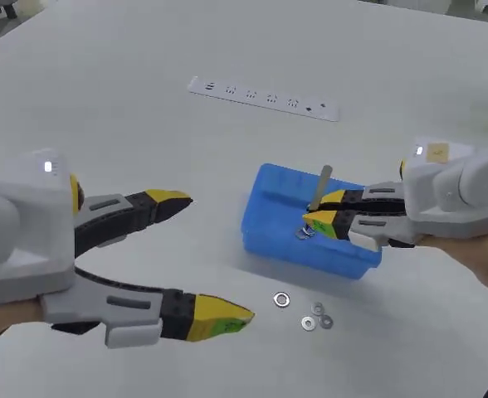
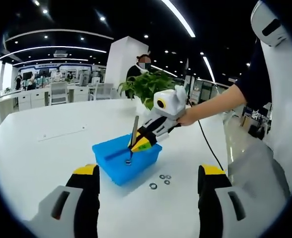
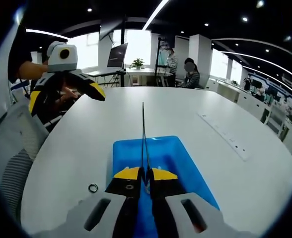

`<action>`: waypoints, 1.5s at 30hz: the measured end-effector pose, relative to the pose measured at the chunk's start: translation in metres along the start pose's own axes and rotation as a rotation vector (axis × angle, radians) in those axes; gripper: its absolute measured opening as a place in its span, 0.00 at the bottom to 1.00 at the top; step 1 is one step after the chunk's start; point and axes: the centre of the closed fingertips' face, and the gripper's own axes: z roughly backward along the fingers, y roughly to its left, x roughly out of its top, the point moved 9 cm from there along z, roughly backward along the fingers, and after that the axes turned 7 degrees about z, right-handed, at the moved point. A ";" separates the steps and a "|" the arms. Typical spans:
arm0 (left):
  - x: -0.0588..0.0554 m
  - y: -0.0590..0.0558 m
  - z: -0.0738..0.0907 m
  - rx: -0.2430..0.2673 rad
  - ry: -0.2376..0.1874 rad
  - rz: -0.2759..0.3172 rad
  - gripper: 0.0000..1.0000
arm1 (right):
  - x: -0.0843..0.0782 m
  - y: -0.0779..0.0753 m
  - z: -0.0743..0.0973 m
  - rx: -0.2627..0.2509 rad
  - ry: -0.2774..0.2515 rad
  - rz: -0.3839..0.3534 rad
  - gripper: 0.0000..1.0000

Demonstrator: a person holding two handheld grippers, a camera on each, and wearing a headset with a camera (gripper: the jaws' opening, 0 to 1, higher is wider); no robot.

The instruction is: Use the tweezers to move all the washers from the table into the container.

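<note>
My right gripper [image 1: 325, 219] is shut on metal tweezers [image 1: 319, 189] and hovers over the blue container [image 1: 281, 228]. A small washer [image 1: 305, 233] appears to hang at the tweezers' lower tip [image 2: 128, 161], just inside the container [image 2: 117, 166]. Several loose washers [image 1: 281, 299] lie on the white table in front of the container, with a tight cluster [image 1: 317, 317] to the right. My left gripper [image 1: 194, 259] rests left of the container, open wide with nothing between its jaws. In the right gripper view the tweezers [image 3: 143, 144] run forward over the container [image 3: 161, 153], and one washer [image 3: 93, 188] lies to the left.
A white power strip [image 1: 265, 98] lies on the table beyond the container. The table [image 1: 103, 99] is white and broad. A potted plant [image 2: 148, 87] and a person stand past its far edge, and a chair [image 3: 12, 148] sits by the table's side.
</note>
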 end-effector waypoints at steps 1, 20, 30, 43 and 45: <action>0.004 0.003 -0.007 -0.013 0.005 -0.010 0.84 | 0.000 0.000 0.001 0.000 -0.003 0.000 0.07; 0.049 0.018 -0.085 -0.197 0.041 -0.216 0.54 | 0.020 0.009 0.005 0.026 -0.002 0.111 0.08; 0.063 0.016 -0.085 -0.225 0.026 -0.325 0.21 | 0.020 0.011 0.007 0.030 0.003 0.121 0.08; 0.067 0.005 -0.079 -0.256 0.038 -0.388 0.06 | 0.022 0.013 0.009 0.034 0.005 0.127 0.08; 0.068 0.004 -0.080 -0.251 0.048 -0.430 0.06 | 0.022 0.013 0.010 0.030 0.007 0.132 0.08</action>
